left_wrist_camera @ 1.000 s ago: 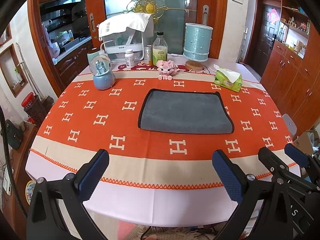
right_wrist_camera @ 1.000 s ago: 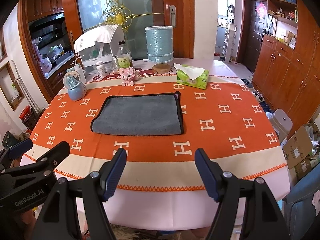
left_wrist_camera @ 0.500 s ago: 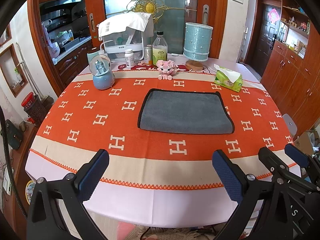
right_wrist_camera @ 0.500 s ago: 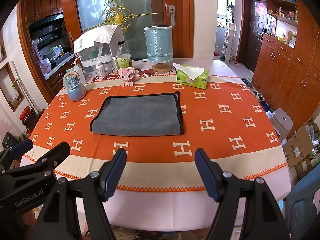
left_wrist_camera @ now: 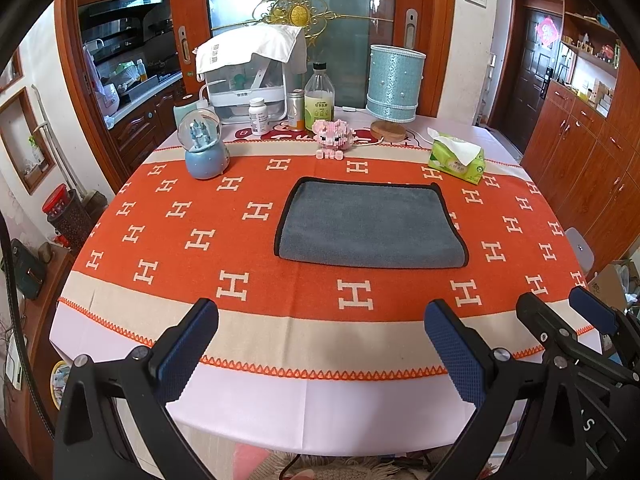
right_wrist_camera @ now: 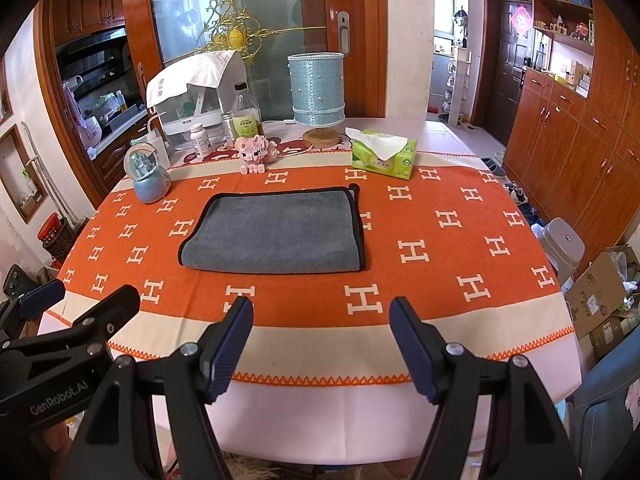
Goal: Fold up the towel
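On tablecloth (left_wrist_camera: 168, 240): grey towel (left_wrist_camera: 370, 226) flat, folded (black-edged).

1. An orange tablecloth (left_wrist_camera: 168, 240) with white H marks covered the round table (left_wrist_camera: 320, 412).
2. A blue snow globe (left_wrist_camera: 205, 148) stood on the cloth at the far left.
3. A pink toy pig (left_wrist_camera: 334, 142) sat at the cloth's far edge.
4. A green tissue pack (left_wrist_camera: 457, 160) lay at the far right, with a white tissue sticking out.
5. A light blue lamp (left_wrist_camera: 395, 88) on a wooden base stood behind the pig.
6. A clear bottle (left_wrist_camera: 319, 98), a white pill bottle (left_wrist_camera: 258, 116) and a white appliance (left_wrist_camera: 250, 76) draped with a cloth stood along the back edge.
7. A white stool (right_wrist_camera: 562, 246) stood on the floor beside the table.
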### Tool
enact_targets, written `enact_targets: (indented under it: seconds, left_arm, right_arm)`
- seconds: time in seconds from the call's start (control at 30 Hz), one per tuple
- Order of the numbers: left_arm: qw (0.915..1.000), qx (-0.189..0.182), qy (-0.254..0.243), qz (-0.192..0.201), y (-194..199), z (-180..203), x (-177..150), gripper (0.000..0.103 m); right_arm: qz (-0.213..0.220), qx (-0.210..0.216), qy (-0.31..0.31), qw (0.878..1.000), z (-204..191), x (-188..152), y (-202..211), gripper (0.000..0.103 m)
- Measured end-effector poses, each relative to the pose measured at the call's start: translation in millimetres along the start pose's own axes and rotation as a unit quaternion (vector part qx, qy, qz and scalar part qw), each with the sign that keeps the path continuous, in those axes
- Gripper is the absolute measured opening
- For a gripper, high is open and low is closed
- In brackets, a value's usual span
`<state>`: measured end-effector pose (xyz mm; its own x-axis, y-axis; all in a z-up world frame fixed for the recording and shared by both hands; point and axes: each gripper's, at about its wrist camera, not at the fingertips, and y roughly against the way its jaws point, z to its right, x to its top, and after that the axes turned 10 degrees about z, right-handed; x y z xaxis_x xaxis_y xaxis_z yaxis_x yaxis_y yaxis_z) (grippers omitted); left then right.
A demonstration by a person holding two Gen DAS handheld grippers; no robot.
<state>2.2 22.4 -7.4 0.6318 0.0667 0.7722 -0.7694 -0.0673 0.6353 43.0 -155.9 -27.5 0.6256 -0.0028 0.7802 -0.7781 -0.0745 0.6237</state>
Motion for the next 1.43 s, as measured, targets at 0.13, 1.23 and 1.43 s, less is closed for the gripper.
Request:
enact_targets:
  seconds: [0.13, 1.23, 1.43]
  left_arm:
    - [1.0, 0.0, 0.0, 0.0, 0, 0, 0, 0.102]
    - [1.0, -0.003, -0.002, -0.001, -3, 6, 1, 0.102]
    - [0.9998, -0.002, -0.013, 0.016, 1, 13, 4, 0.102]
  right_arm:
    - [0.001, 0.0, 0.0, 1.0, 0, 0, 0, 0.071]
    - [0.004, -0.006, 0.003, 1.0, 3, 3, -3, 0.071]
    - [0.005, -0.007, 0.004, 1.0, 3, 3, -3, 0.071]
